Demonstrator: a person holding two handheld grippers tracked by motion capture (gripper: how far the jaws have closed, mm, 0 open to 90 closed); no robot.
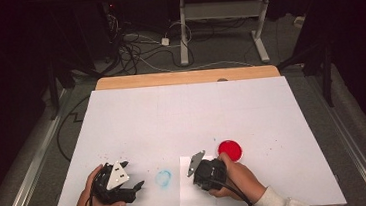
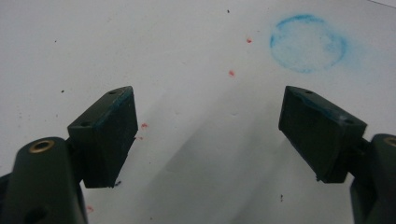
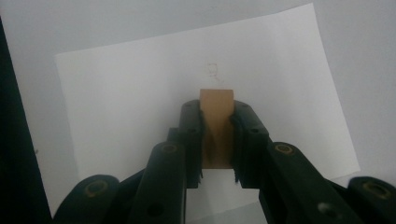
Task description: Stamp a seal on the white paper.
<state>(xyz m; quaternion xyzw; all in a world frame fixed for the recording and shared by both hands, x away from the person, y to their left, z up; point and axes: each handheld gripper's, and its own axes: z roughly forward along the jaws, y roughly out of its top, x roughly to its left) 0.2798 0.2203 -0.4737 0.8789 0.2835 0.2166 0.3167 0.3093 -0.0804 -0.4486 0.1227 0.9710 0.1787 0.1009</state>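
My right gripper is shut on a small tan wooden block, which stands upright between the pads just above a white sheet of paper. A faint mark sits on the sheet just beyond the block. From above, the right gripper points down over that paper near the front edge. A red round pad lies to its right, behind the hand. My left gripper rests low at the front left, open, with nothing between its jaws. A blue ring stain lies ahead of it.
The white board covers the table, with red and dark specks near the left gripper. The blue ring lies between the two hands. Beyond the wooden far edge are floor cables and a desk frame.
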